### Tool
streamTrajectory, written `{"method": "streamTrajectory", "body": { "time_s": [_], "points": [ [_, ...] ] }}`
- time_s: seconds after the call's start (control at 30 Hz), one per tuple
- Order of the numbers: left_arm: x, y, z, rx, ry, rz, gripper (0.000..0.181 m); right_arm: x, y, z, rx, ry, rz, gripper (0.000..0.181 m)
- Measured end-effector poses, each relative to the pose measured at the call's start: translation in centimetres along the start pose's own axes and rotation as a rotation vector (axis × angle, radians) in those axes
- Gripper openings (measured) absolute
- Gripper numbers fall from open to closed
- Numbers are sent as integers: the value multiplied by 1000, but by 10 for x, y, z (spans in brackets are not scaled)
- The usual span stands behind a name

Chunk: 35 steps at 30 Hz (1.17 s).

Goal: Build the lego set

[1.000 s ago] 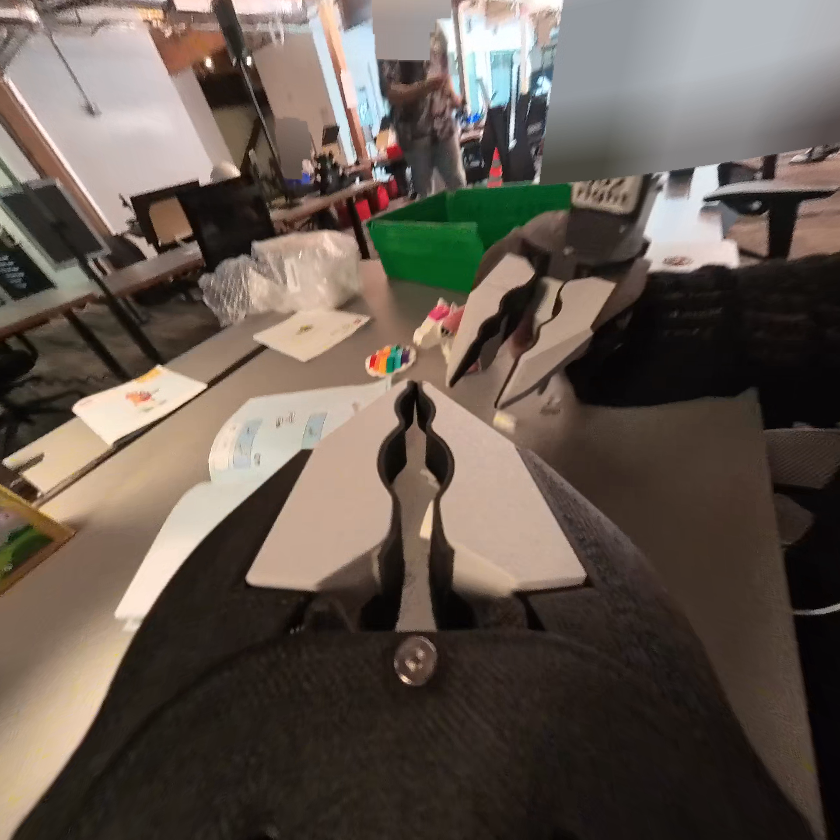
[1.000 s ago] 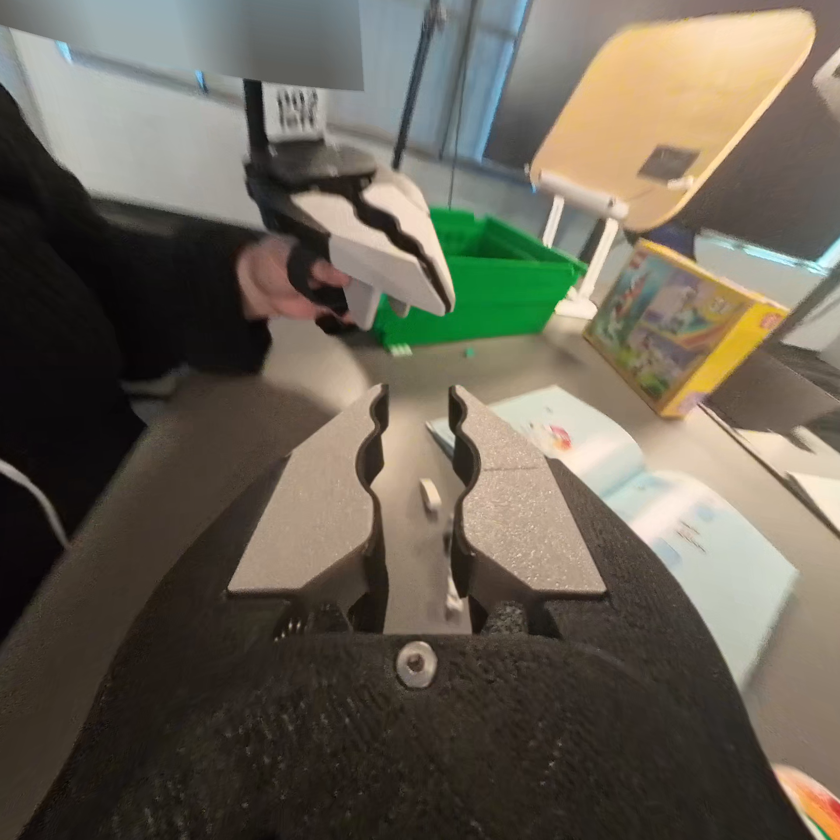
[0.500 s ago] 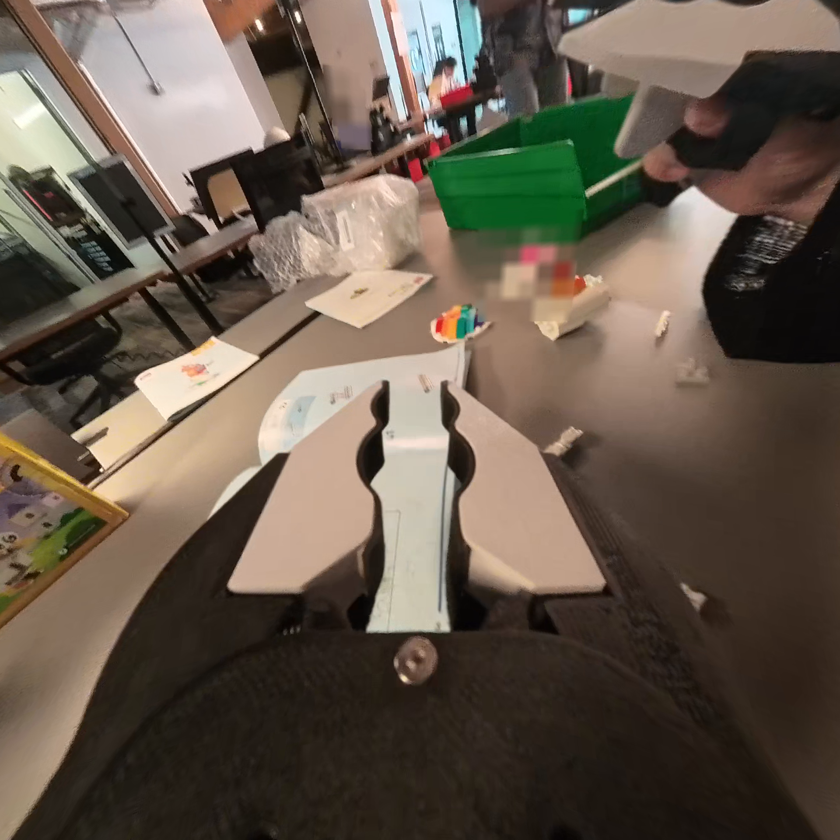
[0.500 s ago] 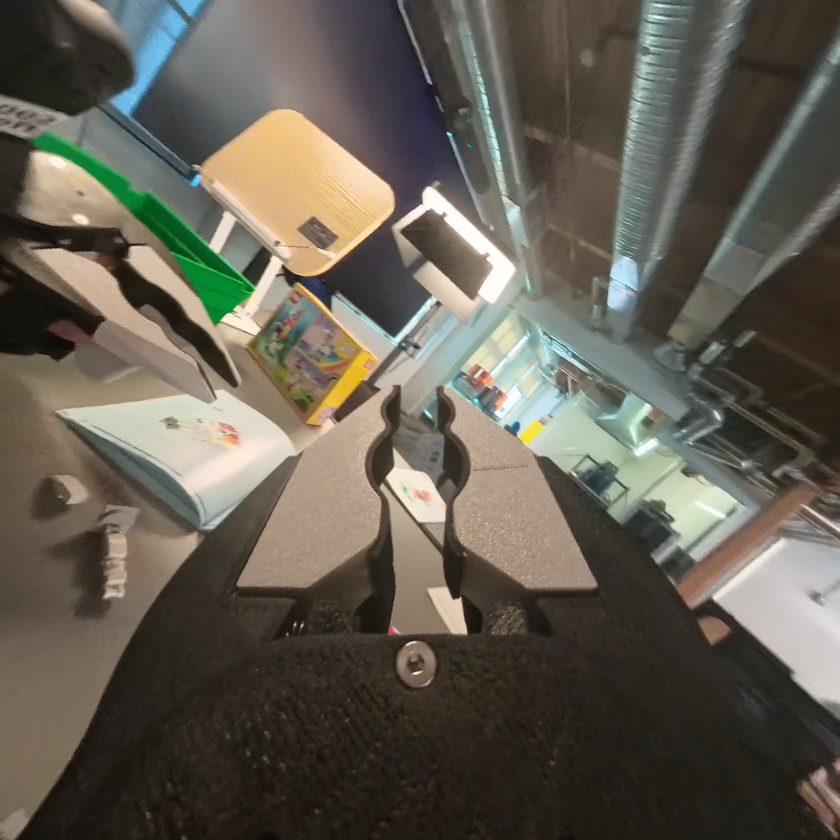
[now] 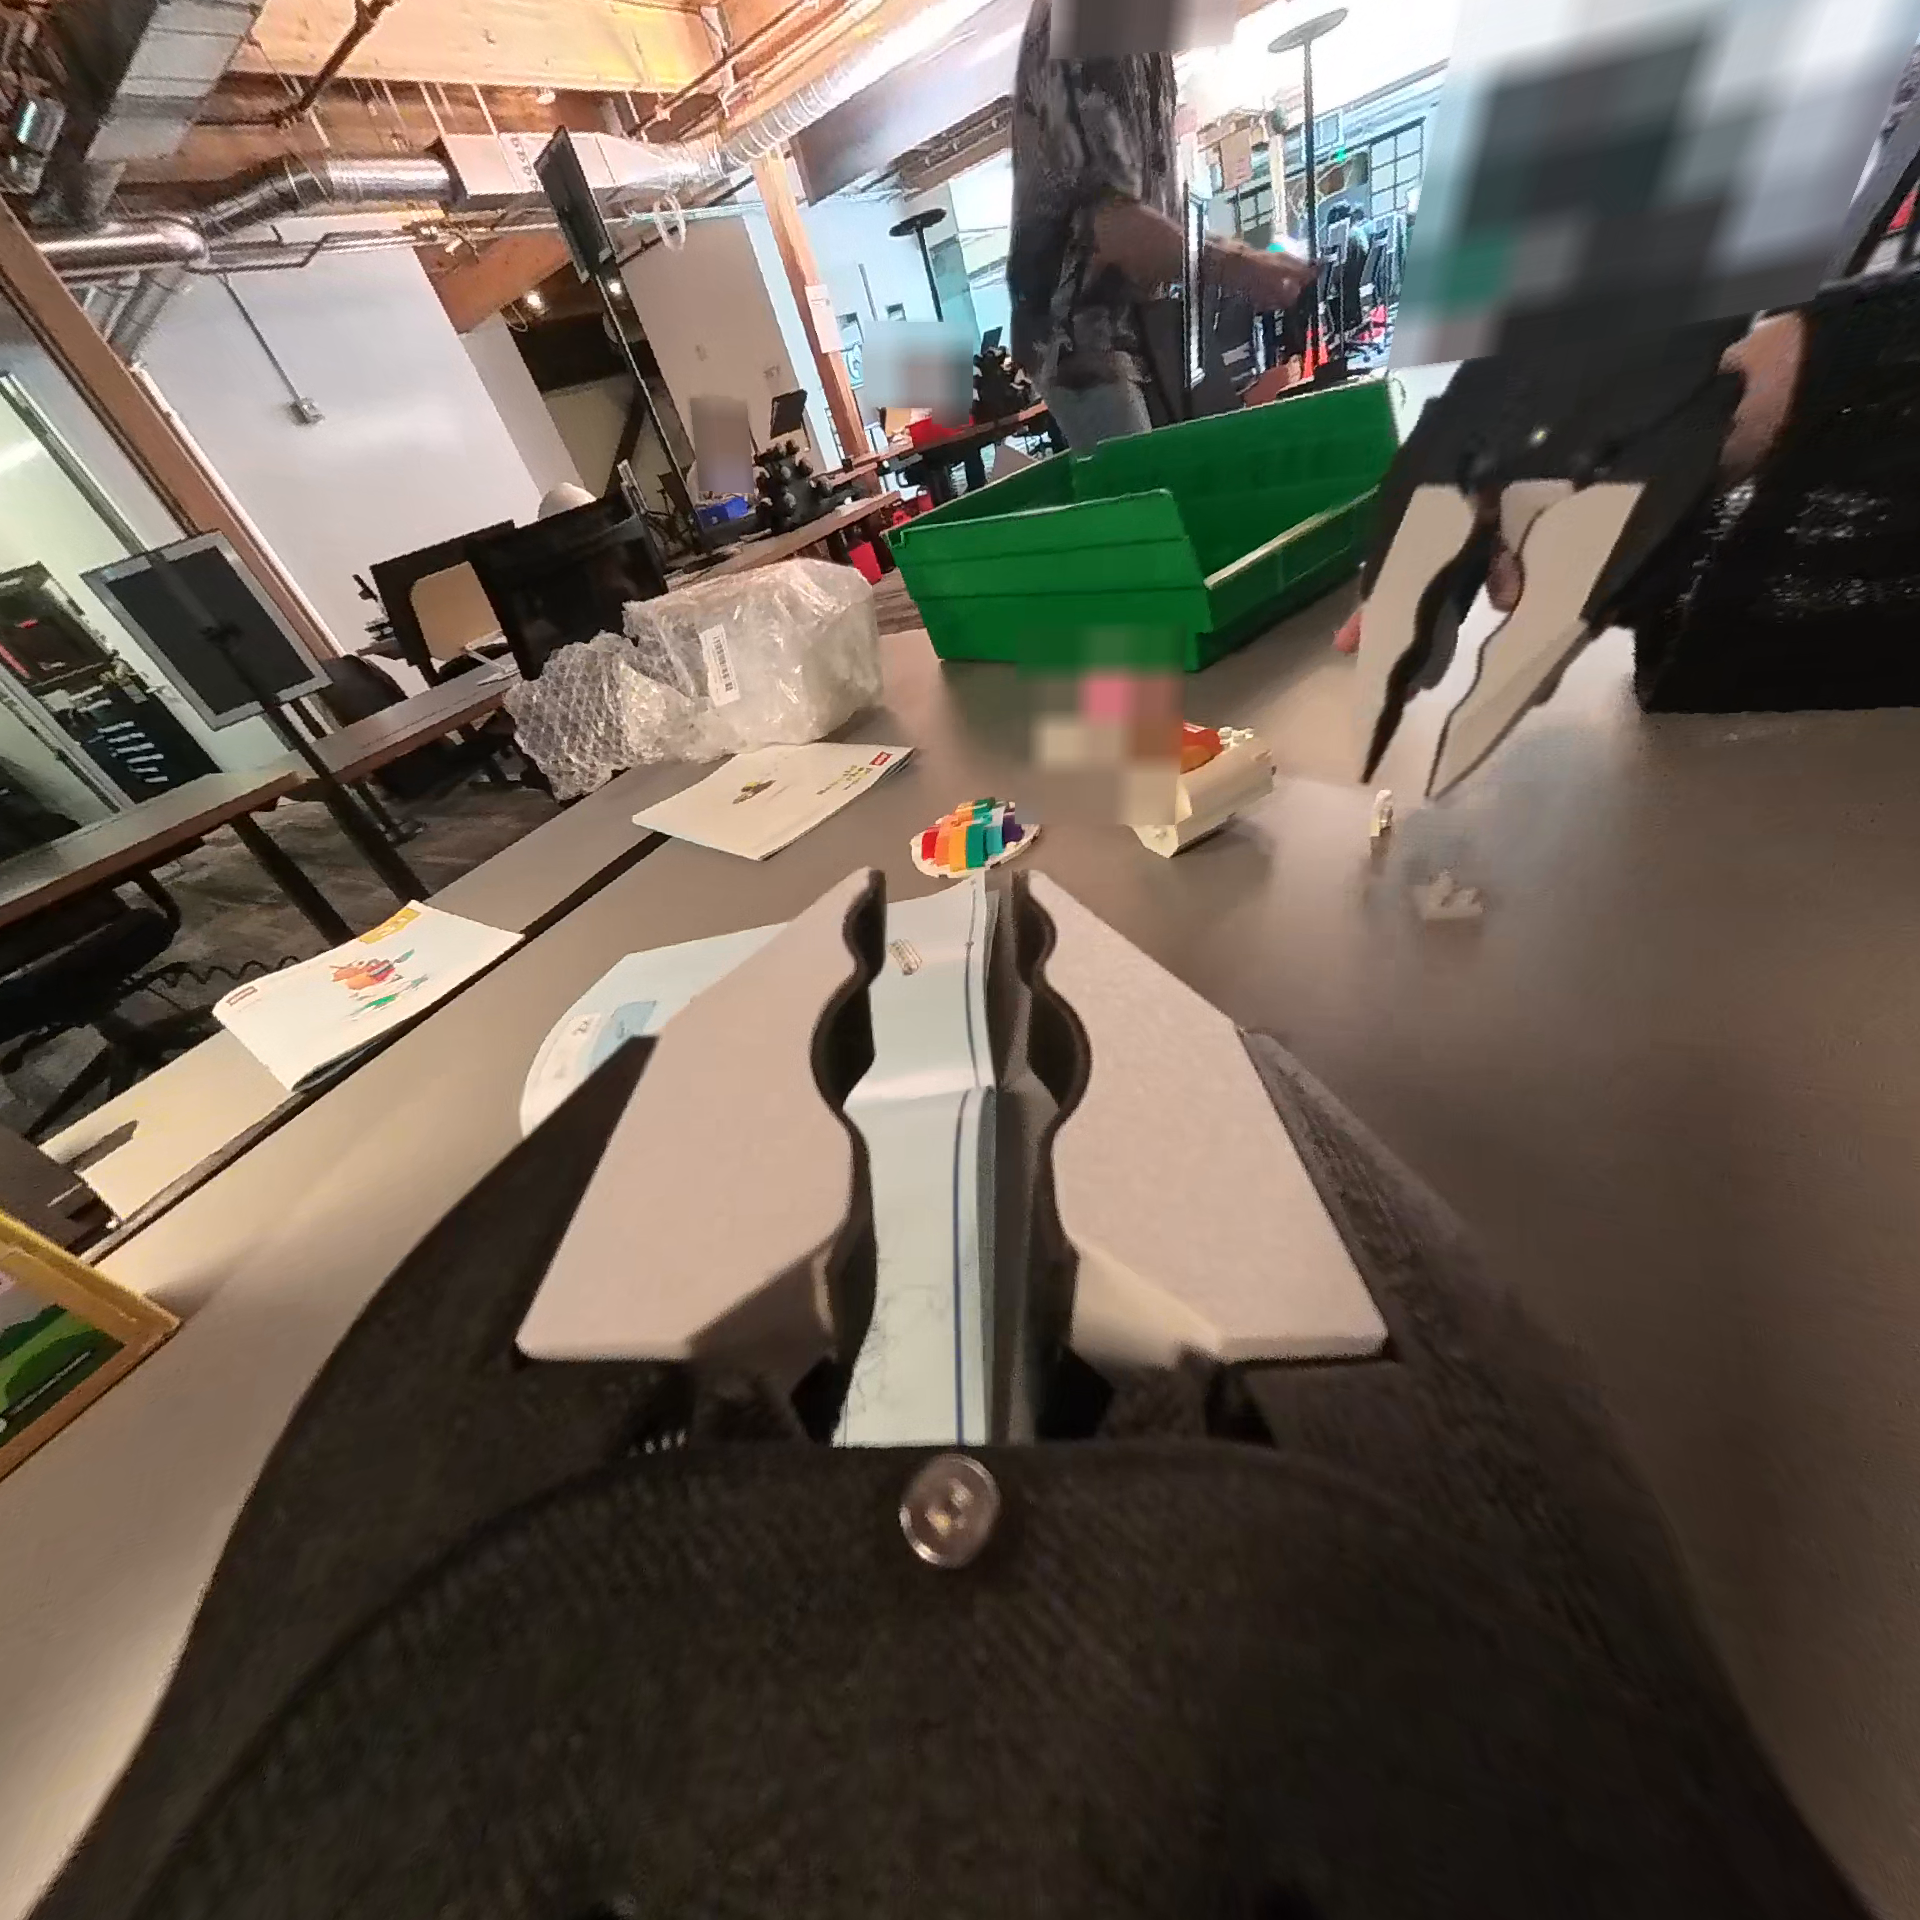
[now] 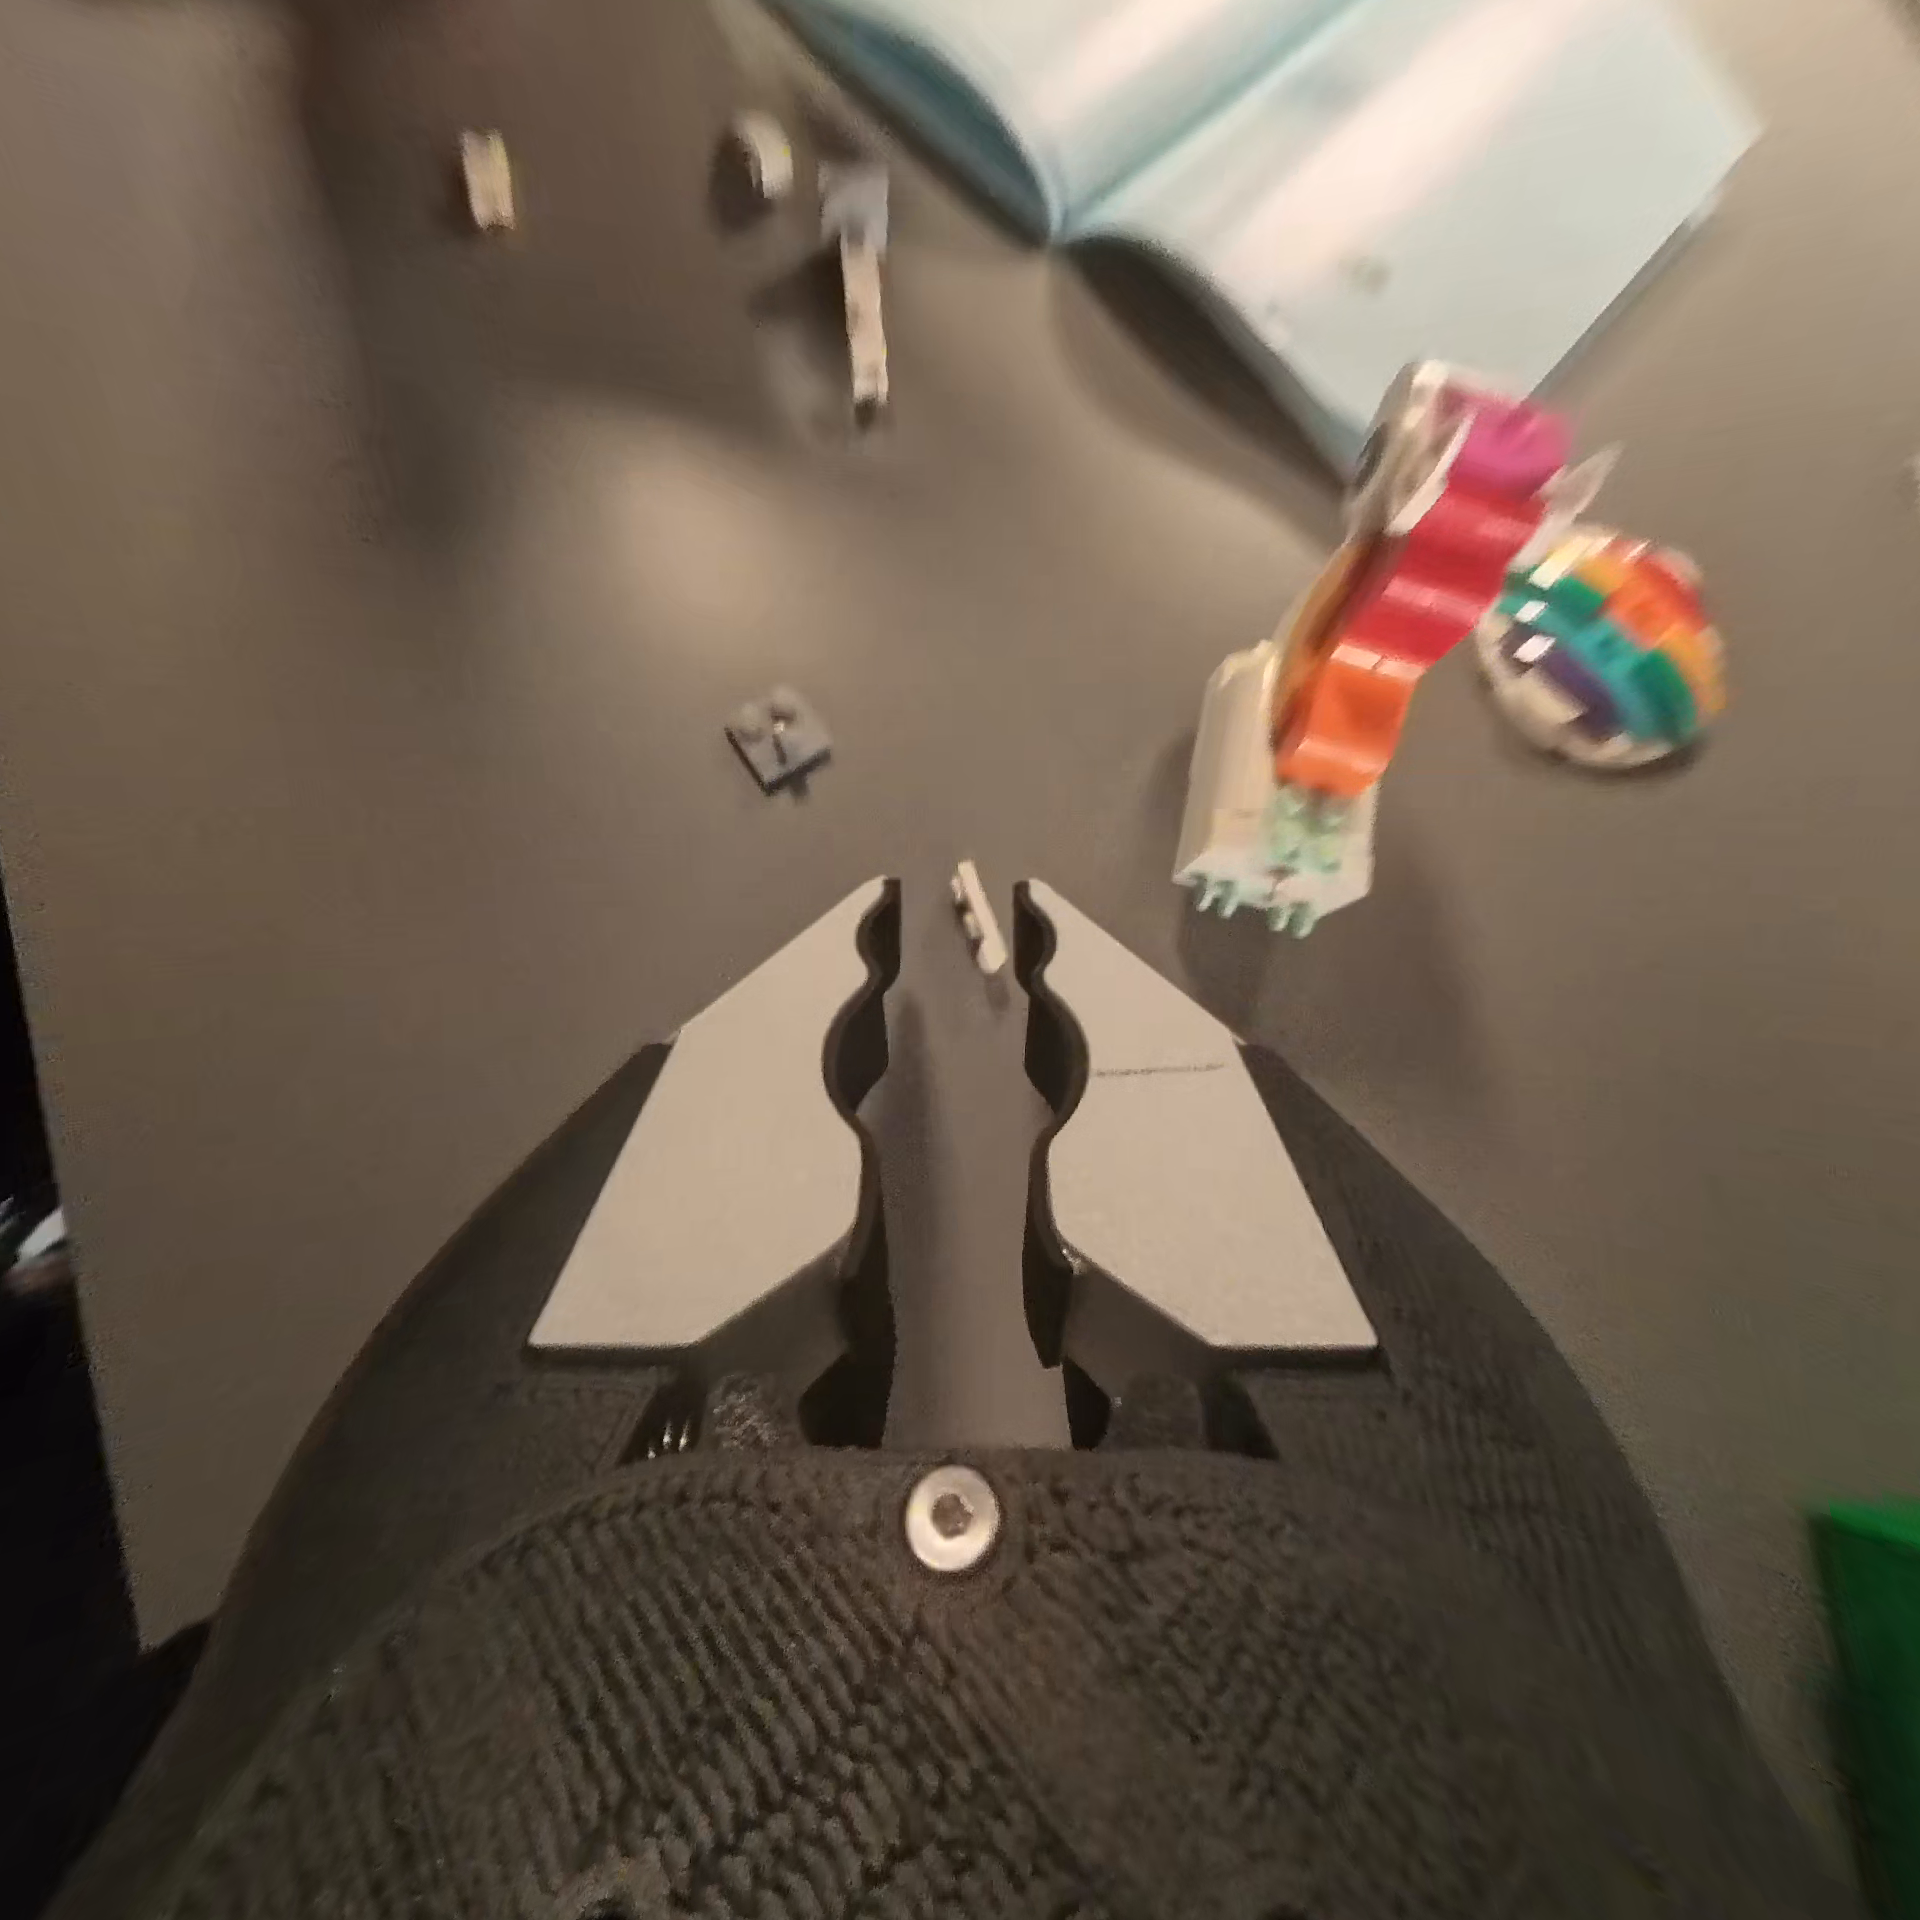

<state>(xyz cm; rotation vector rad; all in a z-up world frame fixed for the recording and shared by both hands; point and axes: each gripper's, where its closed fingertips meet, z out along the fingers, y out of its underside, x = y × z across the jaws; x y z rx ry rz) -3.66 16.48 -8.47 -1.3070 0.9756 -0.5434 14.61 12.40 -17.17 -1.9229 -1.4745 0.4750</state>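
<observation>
My left gripper [image 5: 945, 894] is open and empty, low over the open light-blue instruction booklet [image 5: 914, 1039]. My right gripper [image 6: 954, 894] is open and points down at the table. A small white piece [image 6: 977, 916] lies between its fingertips, not gripped. In the left wrist view the right gripper [image 5: 1405, 781] stands over that piece [image 5: 1382, 812]. A part-built white model with red and orange bricks [image 6: 1340, 665] and a rainbow disc [image 6: 1600, 644] lie to the right. A dark grey plate [image 6: 779, 743] lies just ahead.
A green bin [image 5: 1143, 551] stands at the back, with bubble wrap [image 5: 707, 665] left of it. Two closed booklets [image 5: 774, 795] [image 5: 364, 987] and a yellow-edged box [image 5: 52, 1351] lie at the left. Several small loose pieces [image 6: 862, 312] lie near the open booklet [image 6: 1351, 156]. A person stands beyond the table. Left tips to right tips: about 20 centimeters. The left gripper is farther from the dark grey plate [image 6: 779, 743], some 20 centimeters, than the right, some 4 centimeters. It is also in sight in the left wrist view [image 5: 1448, 889].
My right gripper has swung from pointing up at the ceiling down to the table, over the small white piece. My left jaws have opened wider and moved over the booklet.
</observation>
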Motion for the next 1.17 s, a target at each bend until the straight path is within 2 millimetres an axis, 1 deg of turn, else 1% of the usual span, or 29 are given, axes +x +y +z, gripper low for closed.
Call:
{"method": "streamTrajectory", "body": {
  "time_s": [0.03, 0.13, 0.2, 0.27, 0.3, 0.33, 0.4, 0.47, 0.53, 0.6, 0.67, 0.7, 0.77, 0.87, 0.93, 0.97, 1.0, 1.03, 1.1, 1.17],
  "points": [
    [0, -2, -1, 5, 0, 9, 23, -2, 6, 3, -35, -21, 11, 20],
    [1, -4, -4, 11, 4, 20, 25, -2, 10, 9, -65, -33, 27, 15],
    [6, -5, -4, 14, 35, 18, 30, -2, 9, 12, -51, -44, 56, 3],
    [20, -6, -3, 19, 124, 37, 45, 2, 8, 12, -61, -25, 108, 3],
    [30, -6, -3, 13, 169, 67, 48, 0, 1, 12, -42, -33, 135, 3],
    [39, -5, -4, 8, 199, 117, 49, -4, -11, 12, 5, -53, 162, 3],
    [61, -2, -4, -10, 251, 280, 49, -18, -38, 14, 90, -130, 233, 3],
    [83, 8, -4, -45, 271, 501, 49, -37, -61, 21, 134, -237, 295, 3],
    [96, 18, -1, -75, 233, 762, 52, -59, -76, 30, 145, -338, 311, 3],
    [112, 30, -2, -80, 251, 963, 52, -76, -87, 38, 144, -398, 300, 3],
    [125, 37, -4, -78, 281, 1053, 47, -89, -98, 42, 161, -456, 299, 3],
    [128, 36, -4, -66, 281, 1077, 44, -93, -103, 44, 169, -477, 299, 3],
    [132, 31, -5, -34, 266, 1101, 31, -99, -109, 46, 174, -501, 291, 3],
    [127, 25, -5, -17, 214, 1134, 10, -101, -110, 51, 159, -508, 282, 3],
    [124, 27, -6, -56, 223, 1114, 8, -100, -111, 52, 168, -506, 292, 3],
    [122, 28, -5, -89, 233, 1075, 8, -97, -111, 53, 179, -489, 287, 3],
    [120, 32, -5, -134, 259, 1022, 7, -93, -111, 55, 193, -453, 268, 8],
    [118, 39, -5, -191, 300, 951, 8, -87, -111, 57, 202, -394, 237, 17],
    [110, 56, -8, -334, 380, 767, 8, -73, -107, 61, 194, -253, 144, 28],
    [101, 72, -16, -485, 462, 566, 8, -60, -104, 64, 185, -120, 54, 29]
  ]
}}
